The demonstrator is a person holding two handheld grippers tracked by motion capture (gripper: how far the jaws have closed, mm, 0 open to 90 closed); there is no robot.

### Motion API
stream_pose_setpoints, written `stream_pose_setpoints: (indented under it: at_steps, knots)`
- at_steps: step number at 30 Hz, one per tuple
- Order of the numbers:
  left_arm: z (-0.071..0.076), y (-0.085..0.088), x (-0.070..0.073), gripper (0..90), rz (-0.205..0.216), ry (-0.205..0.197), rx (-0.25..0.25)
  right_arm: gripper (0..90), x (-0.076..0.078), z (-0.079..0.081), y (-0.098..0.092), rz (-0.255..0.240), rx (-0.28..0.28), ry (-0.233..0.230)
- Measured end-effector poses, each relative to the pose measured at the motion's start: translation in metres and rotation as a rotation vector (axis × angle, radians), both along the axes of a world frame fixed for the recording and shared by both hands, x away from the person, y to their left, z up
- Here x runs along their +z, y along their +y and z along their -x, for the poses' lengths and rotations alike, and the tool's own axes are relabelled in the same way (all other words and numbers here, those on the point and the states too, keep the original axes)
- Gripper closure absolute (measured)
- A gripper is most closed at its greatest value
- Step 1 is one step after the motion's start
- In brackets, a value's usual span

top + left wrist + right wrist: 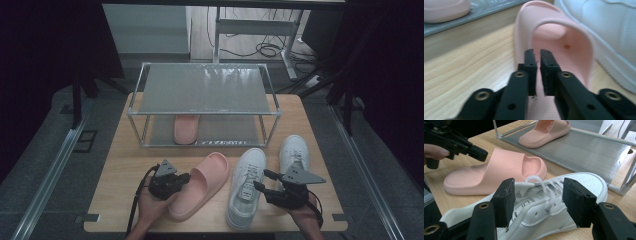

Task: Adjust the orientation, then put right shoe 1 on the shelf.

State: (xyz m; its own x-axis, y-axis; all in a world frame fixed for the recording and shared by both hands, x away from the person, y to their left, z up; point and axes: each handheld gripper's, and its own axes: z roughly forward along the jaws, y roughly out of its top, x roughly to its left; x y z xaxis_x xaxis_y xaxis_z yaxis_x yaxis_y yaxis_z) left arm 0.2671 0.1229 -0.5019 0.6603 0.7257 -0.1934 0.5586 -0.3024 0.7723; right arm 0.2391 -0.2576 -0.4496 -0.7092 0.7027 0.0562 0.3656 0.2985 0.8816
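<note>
A pink slipper [200, 185] lies on the wooden table [125, 170], toe toward the rack. My left gripper [186, 177] is at its left side by the strap. In the left gripper view the jaws [537, 52] stand open by a narrow slit over the slipper's footbed [574, 50], and I see nothing pinched between them. Right of the slipper lies a white sneaker [245, 187]. My right gripper [262, 180] is wide open beside it, one pad on either side of the laced upper [564, 195] without touching. The right gripper view also takes in the slipper [499, 170] and the left gripper [482, 155].
A second white sneaker [294, 152] lies at the far right. A two-tier metal rack [205, 112] stands at the table's back, with the other pink slipper [186, 129] on its lower shelf. The top shelf is bare.
</note>
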Motion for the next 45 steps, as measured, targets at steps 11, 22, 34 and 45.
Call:
stream_pose_setpoints:
  at_steps: [11,22,34,45]
  knots:
    - [0.018,0.002,0.005,62.0,0.023,0.011,-0.029,44.5,0.0,0.002,-0.001,-0.001,-0.005,-0.004]
    - [0.025,-0.009,0.005,54.8,0.007,0.031,-0.062,44.5,0.001,0.001,-0.001,-0.003,-0.005,-0.006]
    - [0.022,-0.032,0.0,57.3,-0.026,0.059,-0.105,44.5,0.002,0.002,-0.001,-0.002,-0.007,-0.008]
    - [0.015,-0.053,-0.002,64.5,-0.047,0.064,-0.116,44.5,0.001,0.002,-0.001,-0.003,-0.006,-0.007]
